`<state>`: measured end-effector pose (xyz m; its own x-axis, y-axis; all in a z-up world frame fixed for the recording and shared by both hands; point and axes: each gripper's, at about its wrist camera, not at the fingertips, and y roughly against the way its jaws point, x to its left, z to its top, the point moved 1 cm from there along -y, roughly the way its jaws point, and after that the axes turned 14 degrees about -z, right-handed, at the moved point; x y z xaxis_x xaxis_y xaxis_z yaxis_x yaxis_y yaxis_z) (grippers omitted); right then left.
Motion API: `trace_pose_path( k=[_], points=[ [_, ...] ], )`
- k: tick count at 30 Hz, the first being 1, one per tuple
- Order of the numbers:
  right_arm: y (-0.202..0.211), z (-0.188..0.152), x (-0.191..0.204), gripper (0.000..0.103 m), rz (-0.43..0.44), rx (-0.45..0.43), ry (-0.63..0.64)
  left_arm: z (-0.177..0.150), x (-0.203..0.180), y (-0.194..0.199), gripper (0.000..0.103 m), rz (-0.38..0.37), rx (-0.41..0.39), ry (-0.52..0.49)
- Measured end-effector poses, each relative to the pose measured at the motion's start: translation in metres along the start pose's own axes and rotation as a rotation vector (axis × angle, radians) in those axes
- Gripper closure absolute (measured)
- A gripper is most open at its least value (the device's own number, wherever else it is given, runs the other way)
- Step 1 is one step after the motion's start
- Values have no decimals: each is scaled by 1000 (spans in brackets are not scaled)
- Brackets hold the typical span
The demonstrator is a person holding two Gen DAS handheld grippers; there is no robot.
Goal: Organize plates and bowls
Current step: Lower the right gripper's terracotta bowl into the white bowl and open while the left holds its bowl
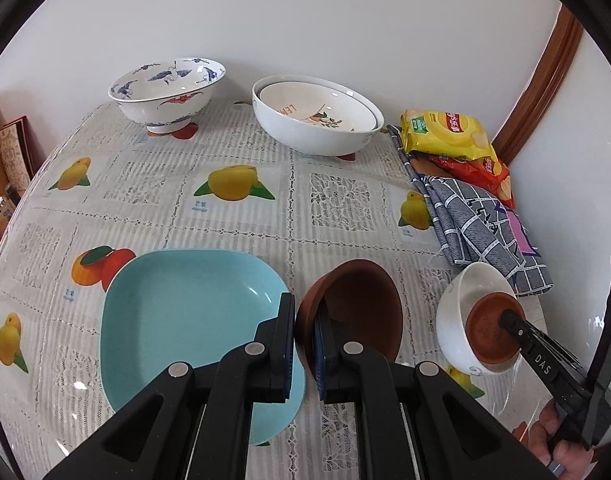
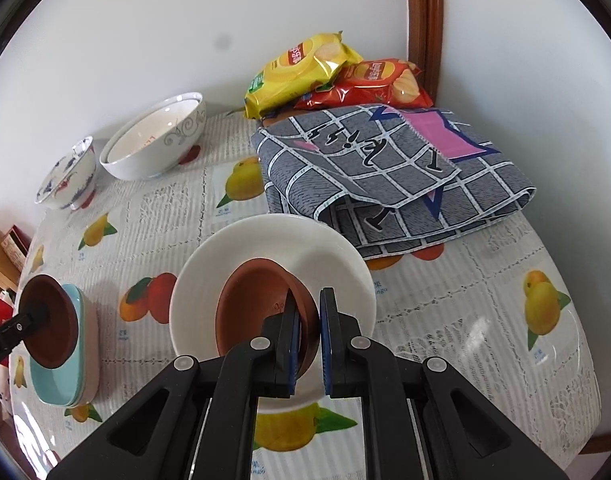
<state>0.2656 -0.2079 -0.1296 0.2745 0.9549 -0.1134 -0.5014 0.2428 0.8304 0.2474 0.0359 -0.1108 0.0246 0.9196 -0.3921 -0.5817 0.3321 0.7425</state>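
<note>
My left gripper (image 1: 304,344) is shut on the rim of a brown bowl (image 1: 357,308), held tilted just right of a light blue square plate (image 1: 185,328). In the right wrist view that brown bowl (image 2: 51,326) hangs beside the stacked blue plates (image 2: 71,372). My right gripper (image 2: 308,336) is shut on the rim of a second brown bowl (image 2: 261,308), which sits tilted inside a small white bowl (image 2: 265,248). The left wrist view shows this pair as the brown bowl (image 1: 491,328) in the white bowl (image 1: 459,316) with the right gripper (image 1: 513,322).
A blue-patterned crane bowl (image 1: 165,92) and two nested large white bowls (image 1: 317,124) stand at the back by the wall. A folded grey checked cloth (image 2: 393,172) and chip bags (image 2: 301,68) lie at the right. The table (image 1: 337,200) has a fruit-print cover.
</note>
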Motion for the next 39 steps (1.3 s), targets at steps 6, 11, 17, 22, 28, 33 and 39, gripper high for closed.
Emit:
trace_pose_path(
  k=[6,11,17,22,28,33,39],
  points=[
    [-15,0,5,93,-8,25,20,1,-2,-14,94,-16,20,-2],
    [-21,1,10,93,-15,40,41,2,-3,-19,94,-28,25,-3],
    [-24,4,13,93,-30,40,55,4,-1,-20,94,-30,24,-2],
    [-24,6,22,93,-78,20,103,4,3,-22,94,-30,26,4],
    [-29,8,30,93,-131,29,154,4,9,-23,94,-32,27,17],
    [-34,6,34,90,-145,48,164,3,13,-24,94,-33,29,23],
    [-37,3,36,86,-162,60,164,4,18,-23,94,-34,28,35]
  ],
)
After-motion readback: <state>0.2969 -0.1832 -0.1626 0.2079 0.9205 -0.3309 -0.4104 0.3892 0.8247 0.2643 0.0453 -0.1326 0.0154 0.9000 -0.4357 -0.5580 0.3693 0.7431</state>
